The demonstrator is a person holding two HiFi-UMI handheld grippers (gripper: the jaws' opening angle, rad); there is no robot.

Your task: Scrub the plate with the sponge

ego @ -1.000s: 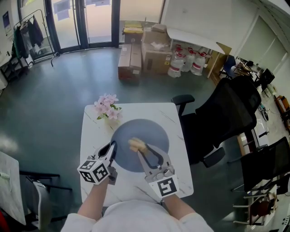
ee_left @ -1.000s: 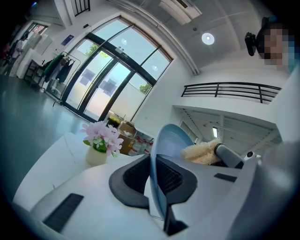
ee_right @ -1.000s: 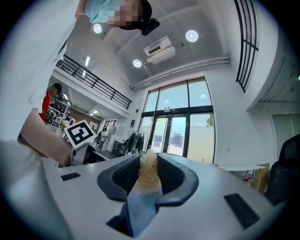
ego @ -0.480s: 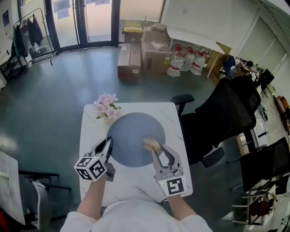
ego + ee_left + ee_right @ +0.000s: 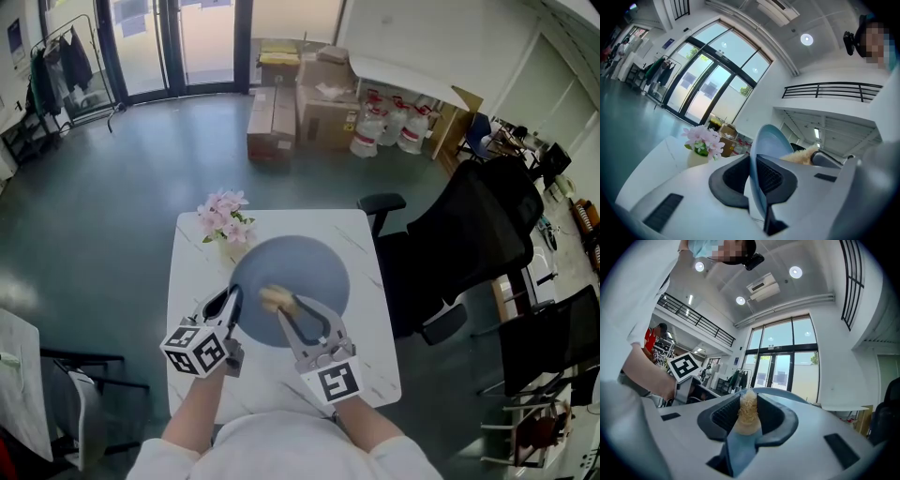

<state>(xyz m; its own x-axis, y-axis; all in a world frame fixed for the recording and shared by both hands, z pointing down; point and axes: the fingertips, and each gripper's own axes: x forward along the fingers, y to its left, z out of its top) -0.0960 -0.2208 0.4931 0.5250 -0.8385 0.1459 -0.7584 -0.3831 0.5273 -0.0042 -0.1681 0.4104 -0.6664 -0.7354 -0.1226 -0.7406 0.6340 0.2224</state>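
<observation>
While the left gripper [image 5: 230, 307] clamps the plate [image 5: 305, 267] by its rim, the right gripper [image 5: 285, 308], pinching the sponge [image 5: 270, 296], has swept back toward it, so scrubbing continues.

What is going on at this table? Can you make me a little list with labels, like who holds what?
Left gripper: shut on the rim of the plate
Right gripper: shut on the sponge
Sponge: pale and fuzzy, held at the plate's face
Plate: round, blue
Table: small, white
Flowers: pink, at the table's far left, beyond the plate
Chair: black, right of the table
</observation>
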